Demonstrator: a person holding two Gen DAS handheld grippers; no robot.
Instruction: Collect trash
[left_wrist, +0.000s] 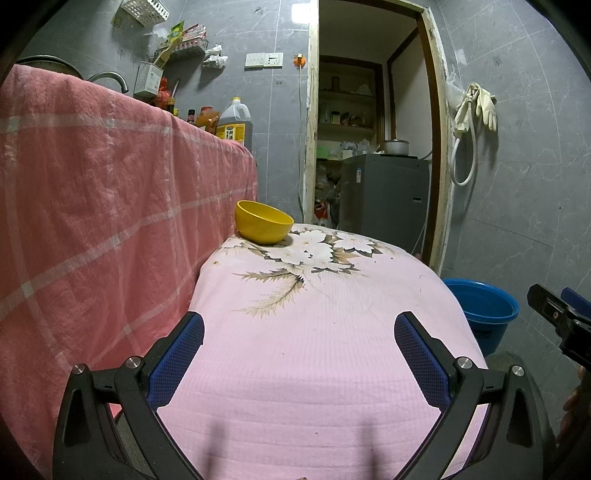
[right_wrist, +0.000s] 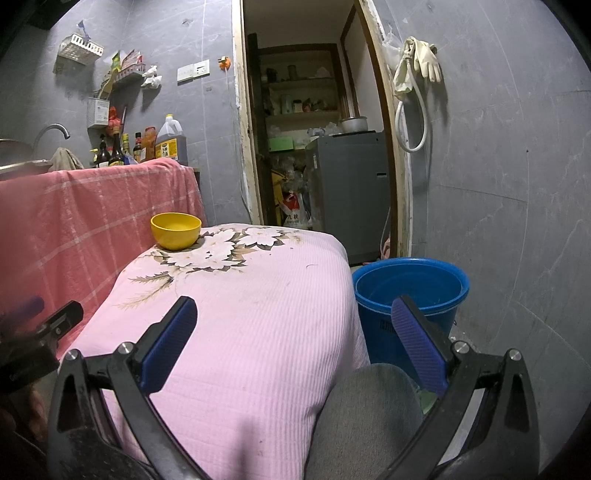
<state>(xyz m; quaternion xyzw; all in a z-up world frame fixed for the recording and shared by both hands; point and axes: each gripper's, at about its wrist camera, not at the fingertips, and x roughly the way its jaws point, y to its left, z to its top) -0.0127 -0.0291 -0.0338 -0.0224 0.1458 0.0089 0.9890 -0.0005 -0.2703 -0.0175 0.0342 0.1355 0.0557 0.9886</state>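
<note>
A yellow bowl (left_wrist: 263, 222) (right_wrist: 176, 230) stands at the far left corner of a low table under a pink floral cloth (left_wrist: 332, 332) (right_wrist: 240, 314). A blue bucket (left_wrist: 484, 310) (right_wrist: 410, 295) sits on the floor to the table's right. My left gripper (left_wrist: 299, 325) hovers open over the near part of the cloth, nothing between its blue pads. My right gripper (right_wrist: 295, 314) is open too, over the table's right edge, its right finger in front of the bucket. No loose trash shows on the cloth.
A counter draped in pink checked cloth (left_wrist: 92, 206) rises on the left, with bottles (right_wrist: 122, 147) and a tap (right_wrist: 51, 131) behind. An open doorway (left_wrist: 369, 129) leads to a grey appliance (right_wrist: 347, 192). Gloves and a hose (right_wrist: 417, 74) hang on the grey wall. A grey-clad knee (right_wrist: 365, 413) is near.
</note>
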